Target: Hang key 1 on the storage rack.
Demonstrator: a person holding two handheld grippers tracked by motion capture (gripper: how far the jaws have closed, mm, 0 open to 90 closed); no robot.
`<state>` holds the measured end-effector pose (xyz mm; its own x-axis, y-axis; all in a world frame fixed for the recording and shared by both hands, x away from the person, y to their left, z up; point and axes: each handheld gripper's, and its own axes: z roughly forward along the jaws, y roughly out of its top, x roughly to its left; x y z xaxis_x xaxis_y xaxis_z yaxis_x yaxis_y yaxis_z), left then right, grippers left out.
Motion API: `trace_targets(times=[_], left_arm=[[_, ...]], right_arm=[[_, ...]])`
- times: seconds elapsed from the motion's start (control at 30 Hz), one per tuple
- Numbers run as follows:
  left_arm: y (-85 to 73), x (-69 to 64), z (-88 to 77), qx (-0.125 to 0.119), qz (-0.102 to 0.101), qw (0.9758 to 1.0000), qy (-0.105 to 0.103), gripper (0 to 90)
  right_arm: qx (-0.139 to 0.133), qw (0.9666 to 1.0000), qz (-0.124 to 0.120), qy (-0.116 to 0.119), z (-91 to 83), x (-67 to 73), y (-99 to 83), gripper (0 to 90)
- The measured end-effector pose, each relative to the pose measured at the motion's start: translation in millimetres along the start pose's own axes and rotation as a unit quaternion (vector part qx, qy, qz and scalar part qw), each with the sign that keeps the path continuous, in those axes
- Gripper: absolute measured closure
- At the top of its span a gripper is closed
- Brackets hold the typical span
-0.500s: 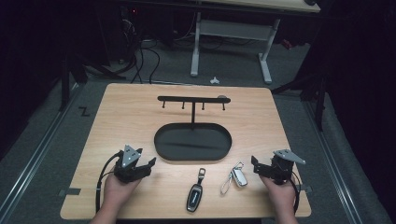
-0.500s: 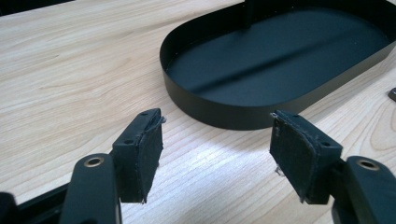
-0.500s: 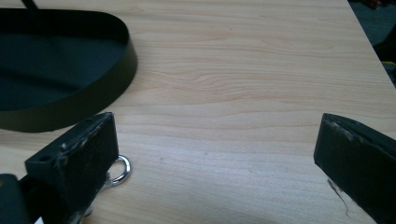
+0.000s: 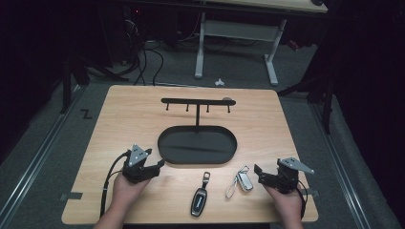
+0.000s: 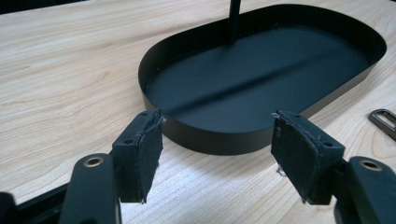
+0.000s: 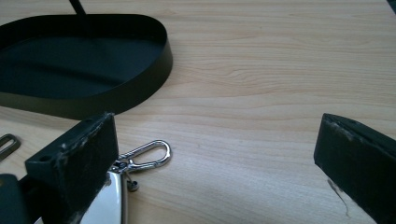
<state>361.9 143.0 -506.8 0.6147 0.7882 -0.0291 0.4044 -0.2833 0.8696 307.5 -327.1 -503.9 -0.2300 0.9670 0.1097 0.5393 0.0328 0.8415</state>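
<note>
A black oval tray [image 4: 165, 151] with an upright post and a hook bar [image 4: 197, 101] stands mid-table. In front of it lie a black key fob [image 4: 199, 199] and a silver key fob [image 4: 245, 181] with a carabiner clip [image 6: 145, 156]. My left gripper [image 4: 160, 166] rests at the tray's front left; its jaws stand open and empty, pointing at the tray rim [image 5: 210, 135]. My right gripper [image 4: 259, 174] is open too, just right of the silver fob [image 6: 114, 196], which lies beside its left pad [image 6: 88, 149].
The wooden table [image 4: 267, 124] has bare room around the tray. The black fob's strap loop [image 5: 383, 119] shows at the right edge of the left gripper view. Beyond the table are a white desk frame [image 4: 200, 43] and floor cables [image 4: 143, 62].
Both grippers have shifted only slightly. The key fobs and the tray have not moved.
</note>
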Motion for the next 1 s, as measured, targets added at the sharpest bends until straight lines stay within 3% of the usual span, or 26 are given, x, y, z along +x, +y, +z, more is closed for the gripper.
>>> trace_targets(times=[0.13,0.23,0.4,0.63,0.67,0.8,1.0], left_arm=[[-0.3,0.8,-0.7,0.003,0.008,0.9999,0.006,33.2],[0.0,1.9,-1.0,0.000,0.001,1.0000,-0.003,33.2],[0.3,-0.2,0.1,-0.005,0.005,0.9999,-0.008,33.6],[-0.3,-4.6,1.4,-0.004,0.017,0.9997,-0.016,33.8],[-0.2,-4.9,1.8,-0.004,0.018,0.9997,-0.015,33.8],[0.9,-2.6,0.9,-0.004,0.012,0.9999,-0.011,33.7],[1.0,-0.1,-0.8,0.001,0.011,0.9999,-0.006,33.7]], right_arm=[[0.006,0.9999,-0.002,0.015,0.4,4.8,1.1,0.2],[0.011,0.9996,-0.007,0.025,0.9,12.1,1.0,0.3],[0.008,0.9989,-0.016,0.043,-1.1,24.4,2.3,0.5],[0.016,0.9967,-0.034,0.072,0.7,61.4,-1.1,1.6],[0.016,0.9967,-0.034,0.072,0.7,61.4,-1.1,1.6],[0.032,0.9939,-0.052,0.091,8.1,88.5,-4.8,1.2],[0.051,0.9903,-0.062,0.113,15.6,111.1,-8.2,1.3]])
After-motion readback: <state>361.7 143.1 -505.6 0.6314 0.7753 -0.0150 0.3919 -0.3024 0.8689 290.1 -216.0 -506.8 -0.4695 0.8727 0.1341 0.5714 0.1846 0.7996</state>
